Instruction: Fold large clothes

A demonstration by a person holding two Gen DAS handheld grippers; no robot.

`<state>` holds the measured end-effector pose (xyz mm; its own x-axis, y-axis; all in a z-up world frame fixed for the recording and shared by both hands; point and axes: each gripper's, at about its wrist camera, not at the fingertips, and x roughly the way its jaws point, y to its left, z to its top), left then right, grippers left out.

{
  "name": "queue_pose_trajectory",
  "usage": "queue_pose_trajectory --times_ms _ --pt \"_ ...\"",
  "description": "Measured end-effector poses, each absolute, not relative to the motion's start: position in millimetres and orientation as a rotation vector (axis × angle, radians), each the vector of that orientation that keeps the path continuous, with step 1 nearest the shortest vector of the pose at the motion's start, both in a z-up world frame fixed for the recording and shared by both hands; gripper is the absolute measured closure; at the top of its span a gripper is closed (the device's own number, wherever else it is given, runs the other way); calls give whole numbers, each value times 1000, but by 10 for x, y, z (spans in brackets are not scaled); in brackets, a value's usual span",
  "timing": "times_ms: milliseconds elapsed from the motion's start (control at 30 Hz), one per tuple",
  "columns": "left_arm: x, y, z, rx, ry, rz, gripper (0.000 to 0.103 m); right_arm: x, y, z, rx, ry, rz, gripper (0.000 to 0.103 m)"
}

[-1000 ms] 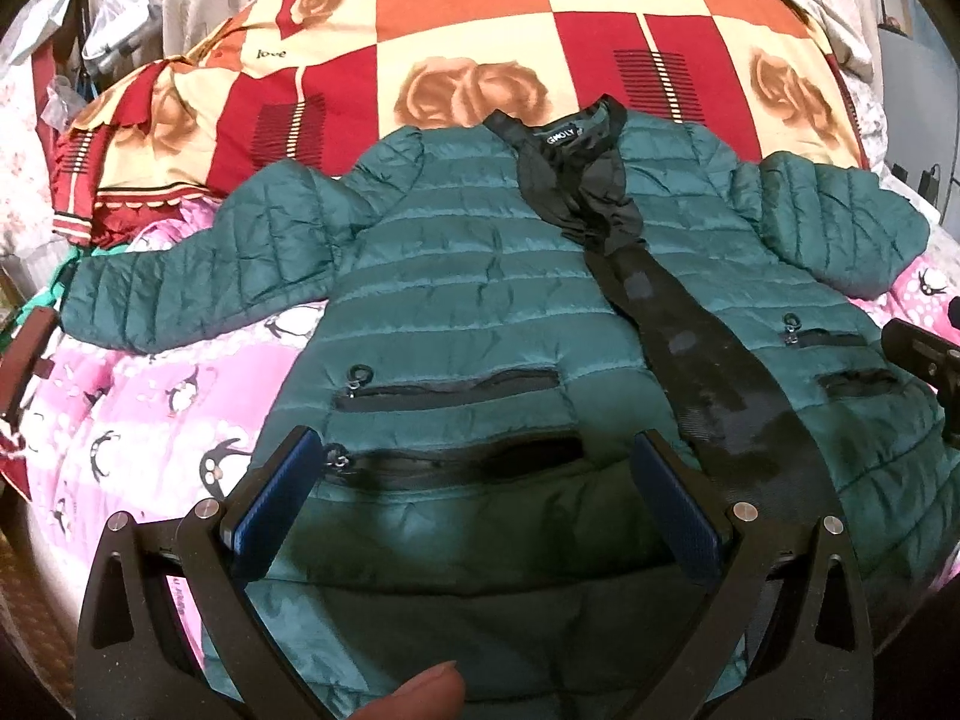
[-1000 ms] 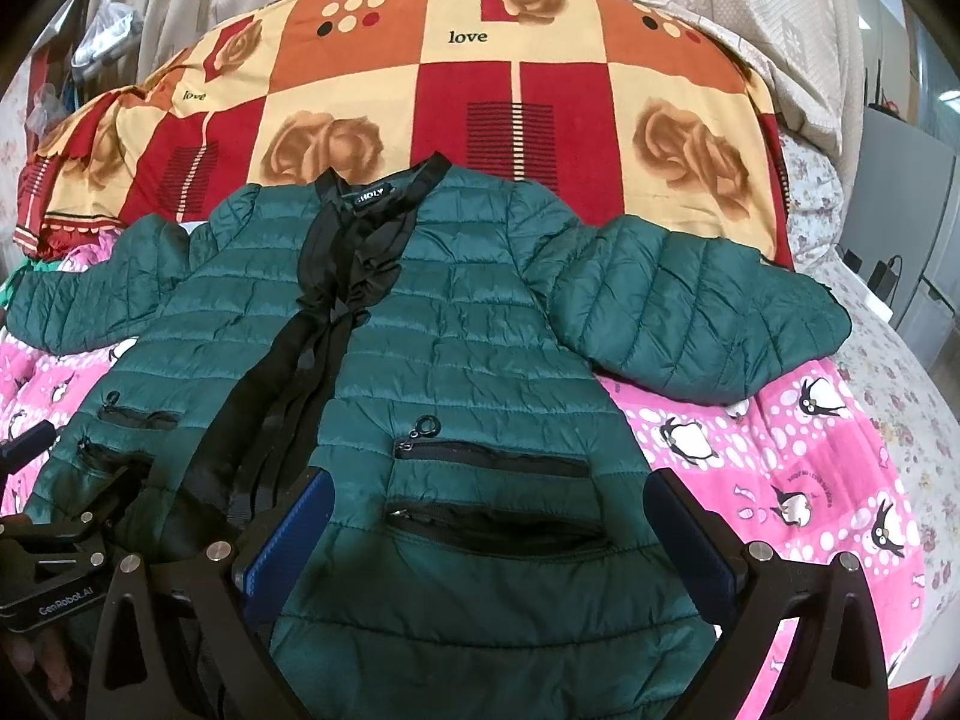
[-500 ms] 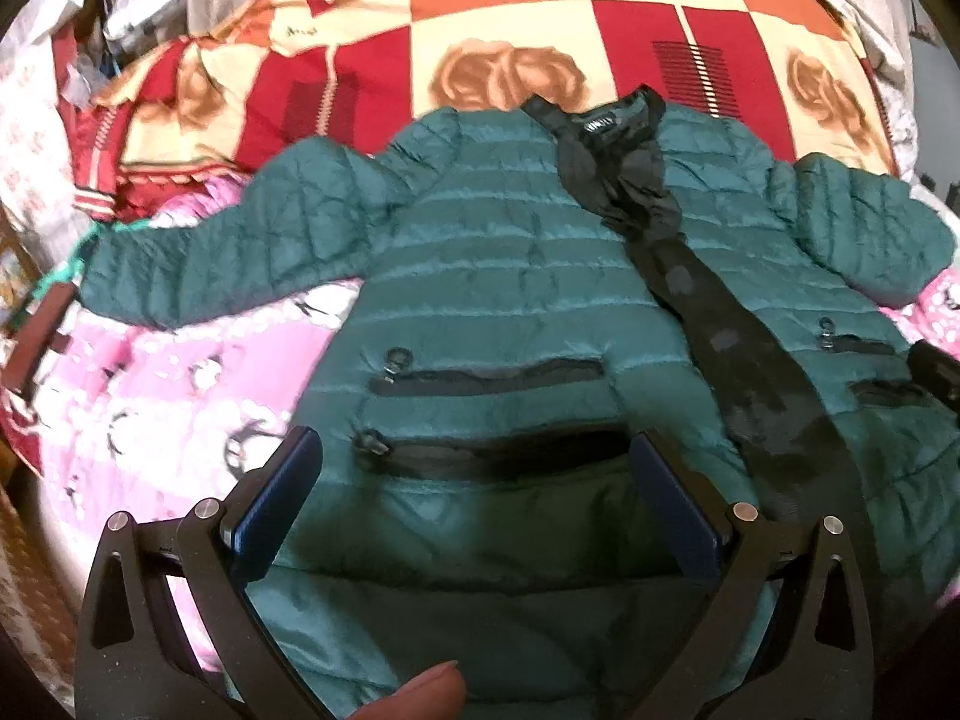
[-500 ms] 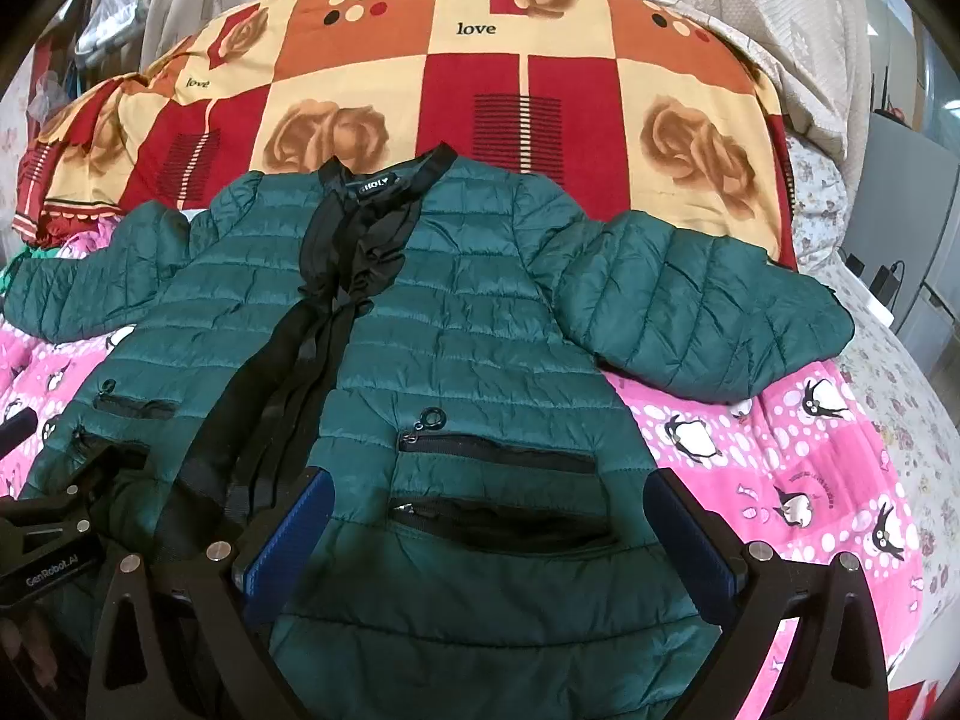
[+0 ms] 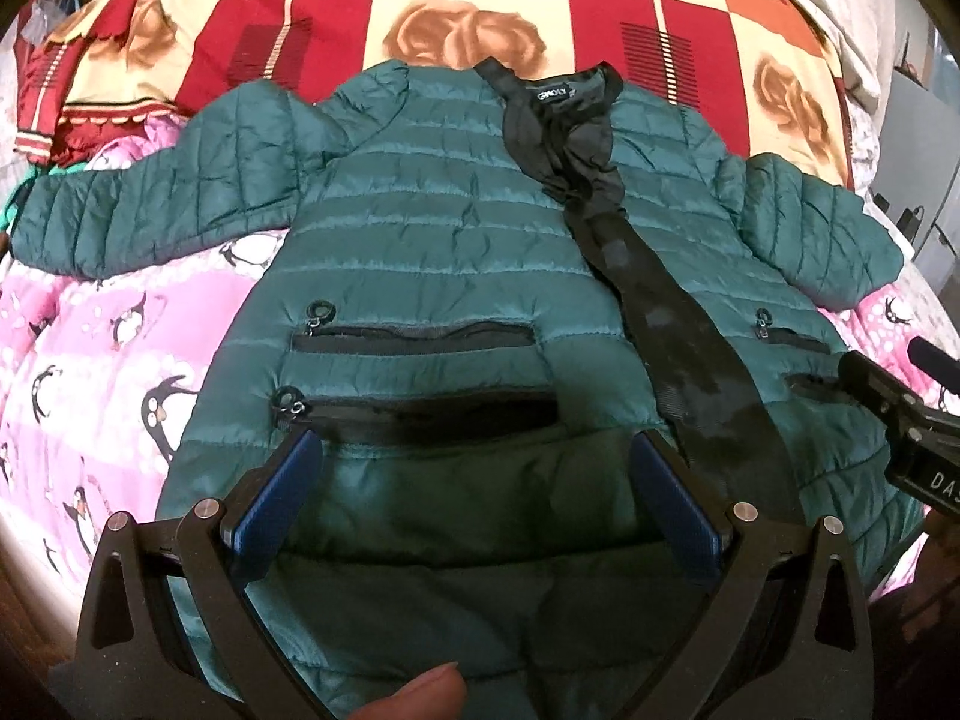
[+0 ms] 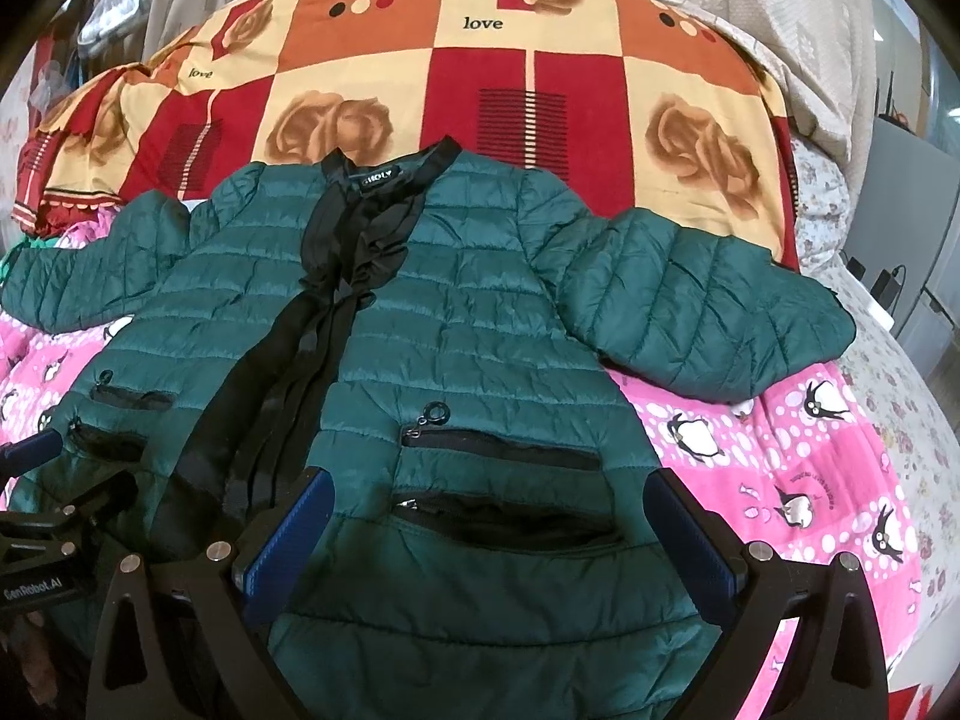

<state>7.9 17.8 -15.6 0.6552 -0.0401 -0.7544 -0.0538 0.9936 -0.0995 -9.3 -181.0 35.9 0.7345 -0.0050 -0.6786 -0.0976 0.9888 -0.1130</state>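
Note:
A dark green quilted jacket (image 5: pixel 432 228) lies front up and spread flat on the bed, collar away from me, both sleeves out to the sides. It also shows in the right wrist view (image 6: pixel 480 324). A black placket runs down its middle. My left gripper (image 5: pixel 474 468) is open and empty, hovering over the jacket's lower left panel near the zip pockets. My right gripper (image 6: pixel 489 510) is open and empty over the lower right panel near its two zip pockets (image 6: pixel 504 450). Each gripper shows at the edge of the other's view.
The jacket rests on a pink penguin-print sheet (image 6: pixel 810 456). A red, orange and cream rose-patterned quilt (image 6: pixel 456 72) lies bunched behind the collar. Grey furniture (image 6: pixel 912 198) stands beyond the bed's right side. Clutter sits at the far left.
Both grippers have shifted slightly over the hem, the left one turning left so the jacket sits more to the right in its view. Jaws stayed open. The jacket has not moved.

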Motion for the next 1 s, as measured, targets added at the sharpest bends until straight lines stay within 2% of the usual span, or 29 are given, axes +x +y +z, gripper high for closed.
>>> queue_pose_trajectory --times_ms 800,1000 --pt "90 242 -172 -115 861 16 0 -76 -1792 307 -122 744 91 1" --pt "93 259 -190 -112 862 21 0 -142 -1926 406 -25 656 79 1"
